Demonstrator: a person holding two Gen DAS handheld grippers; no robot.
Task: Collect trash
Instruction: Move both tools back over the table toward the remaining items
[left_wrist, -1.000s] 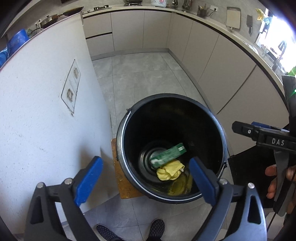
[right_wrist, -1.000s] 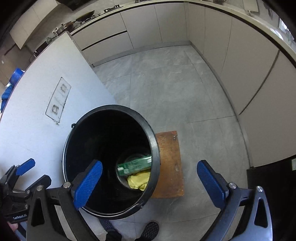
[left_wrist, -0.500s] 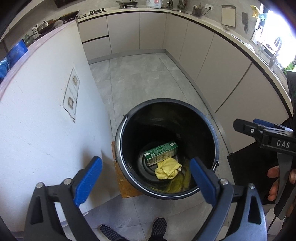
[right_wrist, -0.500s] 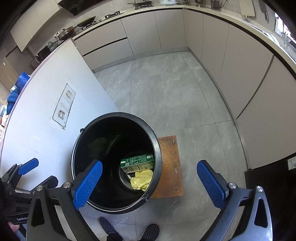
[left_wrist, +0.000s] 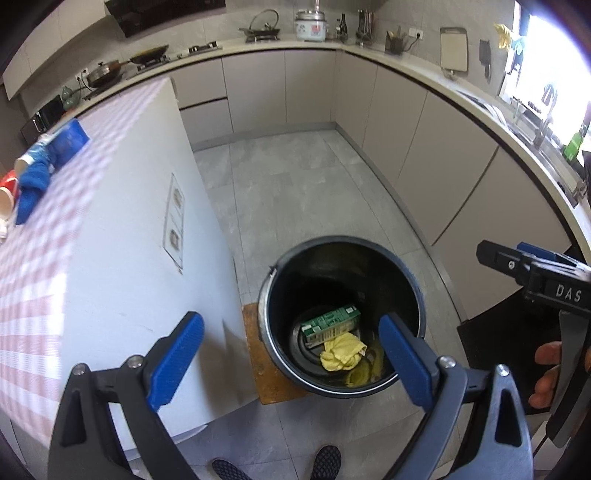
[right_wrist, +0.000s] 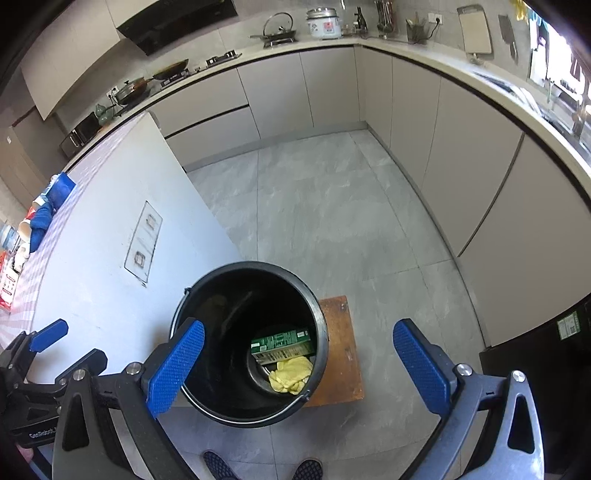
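Note:
A black bucket (left_wrist: 415, 295) (right_wrist: 321, 325) stands on the floor beside the white island. At its bottom lie a green carton (left_wrist: 330, 325) (right_wrist: 282, 343) and a crumpled yellow wad (left_wrist: 341, 355) (right_wrist: 290, 374). My left gripper (left_wrist: 291, 363) hangs open high above the bucket, nothing between its blue pads. My right gripper (right_wrist: 299, 363) is open too, above the bucket's right rim, and shows at the right edge of the left wrist view (left_wrist: 517, 264). On the checked island top at the far left lie a blue packet (left_wrist: 68, 140) and a blue cloth (left_wrist: 31, 184).
A wooden board (right_wrist: 340, 350) lies under the bucket. The island's white side panel (left_wrist: 122, 258) stands close on the left. Grey cabinets (right_wrist: 480, 184) curve round the back and right. Grey tiled floor (right_wrist: 325, 206) lies beyond the bucket. The person's shoes (left_wrist: 325, 463) show at the bottom.
Both grippers have risen away from the bucket, which now looks smaller and lower. The island top and the kitchen counters have come into view. The green carton has settled flatter in the bucket.

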